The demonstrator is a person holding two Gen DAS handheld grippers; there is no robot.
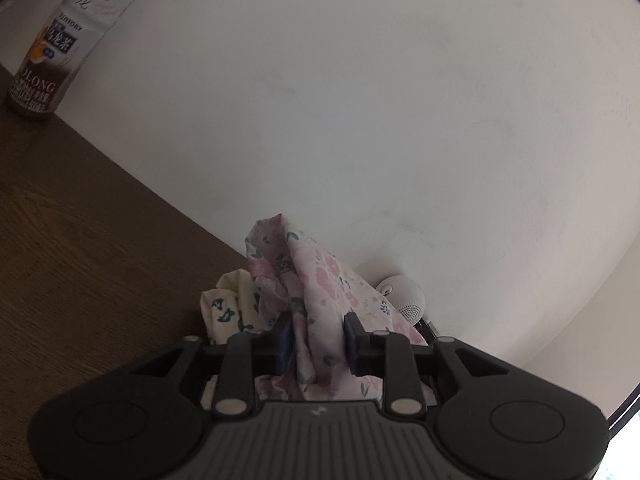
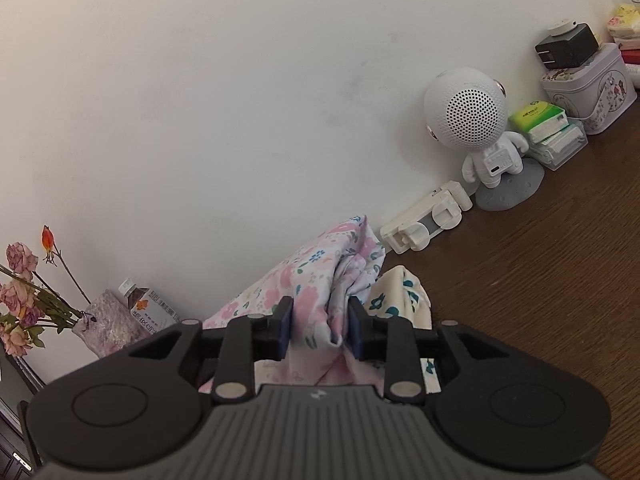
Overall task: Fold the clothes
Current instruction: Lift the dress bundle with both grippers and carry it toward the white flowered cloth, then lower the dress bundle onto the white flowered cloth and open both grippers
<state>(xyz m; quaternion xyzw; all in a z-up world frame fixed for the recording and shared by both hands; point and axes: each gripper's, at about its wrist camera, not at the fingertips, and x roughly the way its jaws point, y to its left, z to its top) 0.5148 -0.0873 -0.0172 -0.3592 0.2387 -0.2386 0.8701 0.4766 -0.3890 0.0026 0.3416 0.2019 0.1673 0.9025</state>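
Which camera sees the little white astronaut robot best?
The right wrist view: the astronaut speaker stands whole against the wall, with its dotted face, body and grey base showing. In the left wrist view only its round head peeks out behind the flowery cloth.
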